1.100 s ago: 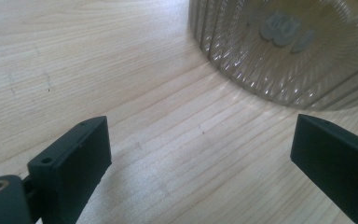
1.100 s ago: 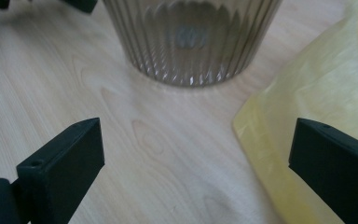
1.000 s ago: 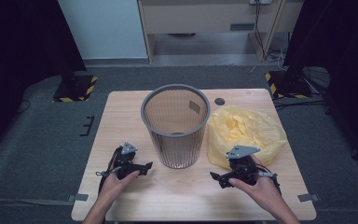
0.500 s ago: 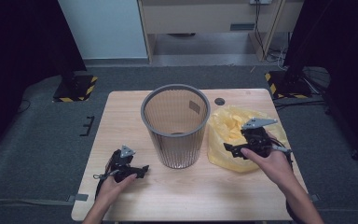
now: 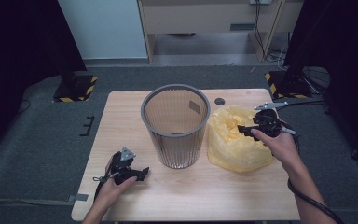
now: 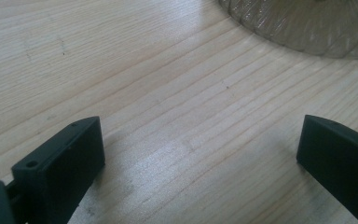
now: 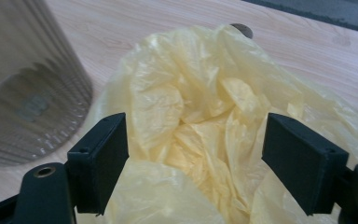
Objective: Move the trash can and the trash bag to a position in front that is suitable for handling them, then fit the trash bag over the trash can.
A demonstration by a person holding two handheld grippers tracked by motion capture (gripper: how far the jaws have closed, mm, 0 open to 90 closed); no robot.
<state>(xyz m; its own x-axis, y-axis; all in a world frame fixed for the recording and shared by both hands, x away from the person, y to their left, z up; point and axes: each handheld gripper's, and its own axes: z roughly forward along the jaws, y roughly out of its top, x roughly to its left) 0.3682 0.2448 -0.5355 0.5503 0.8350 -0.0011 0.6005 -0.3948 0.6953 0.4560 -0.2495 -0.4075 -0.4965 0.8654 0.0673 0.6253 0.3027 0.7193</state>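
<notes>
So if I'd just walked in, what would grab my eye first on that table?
Probably the grey mesh bin upright mid-table, and beside it the crumpled yellow plastic bag. The right gripper hovers open over that bag, while the left gripper sits open near the table's front edge.

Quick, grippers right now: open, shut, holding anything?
Left gripper: open, empty, low over the bare table near the mesh bin.
Right gripper: open, jaws spread over the yellow plastic bag, not gripping it.
</notes>
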